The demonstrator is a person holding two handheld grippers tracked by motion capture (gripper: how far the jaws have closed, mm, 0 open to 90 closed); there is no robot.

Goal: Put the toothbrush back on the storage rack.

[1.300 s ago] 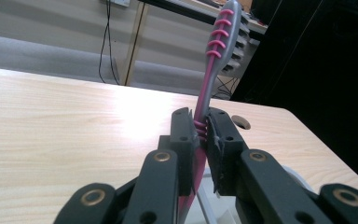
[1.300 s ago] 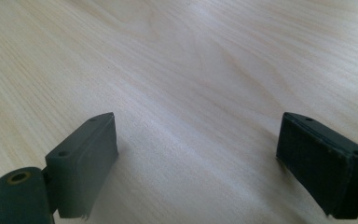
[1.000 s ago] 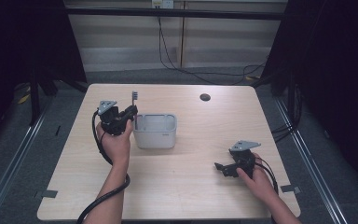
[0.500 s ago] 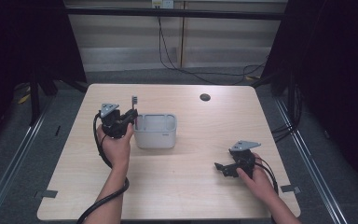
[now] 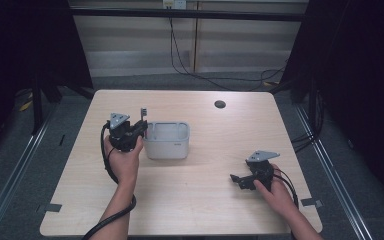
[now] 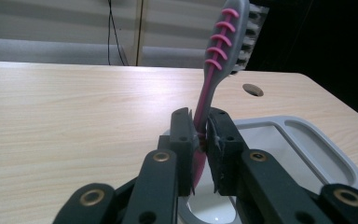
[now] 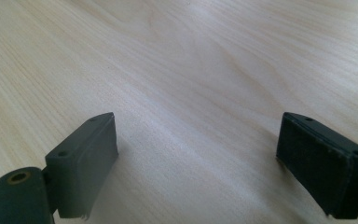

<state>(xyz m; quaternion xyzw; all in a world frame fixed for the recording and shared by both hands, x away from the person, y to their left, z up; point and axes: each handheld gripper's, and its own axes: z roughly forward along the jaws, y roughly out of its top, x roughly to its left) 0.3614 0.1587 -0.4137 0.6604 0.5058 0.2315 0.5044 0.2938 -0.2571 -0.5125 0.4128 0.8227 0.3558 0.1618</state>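
My left gripper [image 6: 200, 140] is shut on a pink and grey toothbrush [image 6: 221, 56], which stands upright with its bristle head at the top. In the high view the left gripper [image 5: 140, 129] holds the toothbrush [image 5: 143, 114] at the left end of a grey plastic tray [image 5: 167, 146]. Through the left gripper view the tray [image 6: 317, 144] lies just below and to the right of the jaws. Low over bare wood at the front right, my right gripper [image 5: 236, 180] stands open; in its own view the right gripper [image 7: 205, 158] has nothing between its wide-apart jaws.
A light wooden table [image 5: 205, 200] carries the tray near its middle left. A dark round hole [image 5: 220, 104] sits near the far edge. Cables [image 5: 190, 60] run along the floor behind the table. Dark metal frames stand to both sides.
My left gripper with the toothbrush has shifted slightly toward the tray's left end. The right gripper has stayed where it was.
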